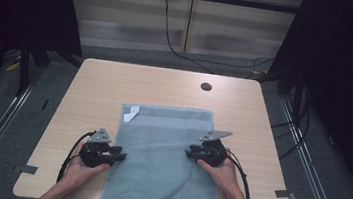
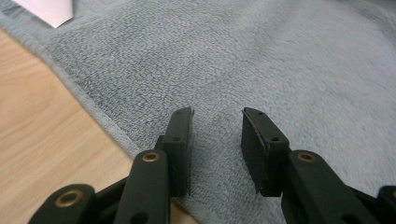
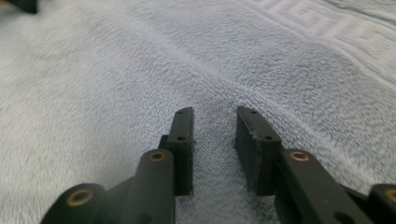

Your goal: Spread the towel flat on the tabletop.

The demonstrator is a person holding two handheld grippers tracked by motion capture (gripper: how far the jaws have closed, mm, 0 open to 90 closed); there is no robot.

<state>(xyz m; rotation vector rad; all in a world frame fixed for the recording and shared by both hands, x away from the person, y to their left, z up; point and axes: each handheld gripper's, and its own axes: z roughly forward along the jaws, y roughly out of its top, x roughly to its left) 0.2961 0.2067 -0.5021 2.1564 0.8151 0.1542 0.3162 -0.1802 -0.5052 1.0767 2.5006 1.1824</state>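
You are holding both claws low over the grey-blue terry towel (image 1: 164, 163), which is lying flat along the middle of the light wooden table (image 1: 90, 89) and draping over its near edge. Your left claw (image 1: 119, 154) is sitting at the towel's left hem, your right claw (image 1: 189, 151) well inside the right side; both are standing parted with nothing pinched. If you are closing here, the right claw is likely catching only pile and slipping. Farther off, the white label (image 1: 131, 114) is lying at the far left corner.
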